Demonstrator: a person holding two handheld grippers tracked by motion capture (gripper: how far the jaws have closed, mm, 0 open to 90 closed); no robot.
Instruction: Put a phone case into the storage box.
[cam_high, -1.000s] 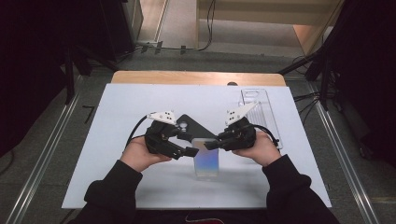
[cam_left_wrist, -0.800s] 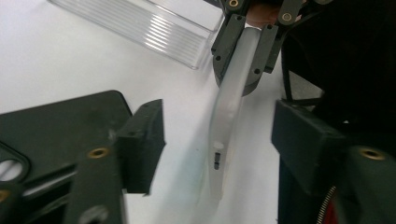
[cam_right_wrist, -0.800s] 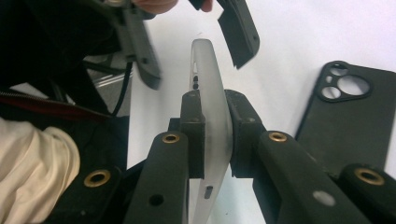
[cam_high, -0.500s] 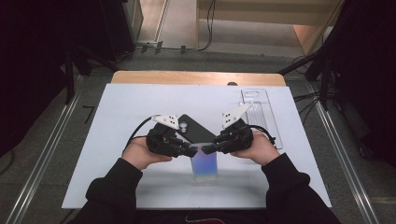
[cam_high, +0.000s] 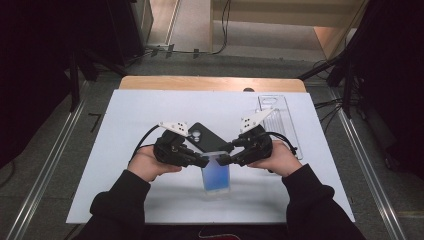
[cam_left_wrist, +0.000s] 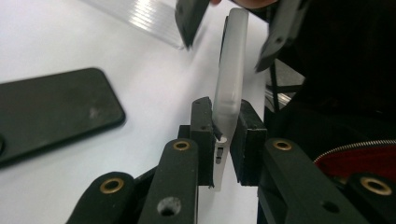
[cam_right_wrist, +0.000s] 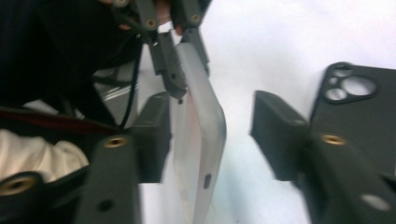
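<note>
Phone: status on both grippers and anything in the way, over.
Left gripper shut on phone, held on edge above the table. Right gripper open around its far end, fingers clear. Black case flat beside, not blocking.

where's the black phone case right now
In the high view the black phone case lies flat on the white table, just beyond and between the left gripper and right gripper, behind the translucent case held up between them.
</note>
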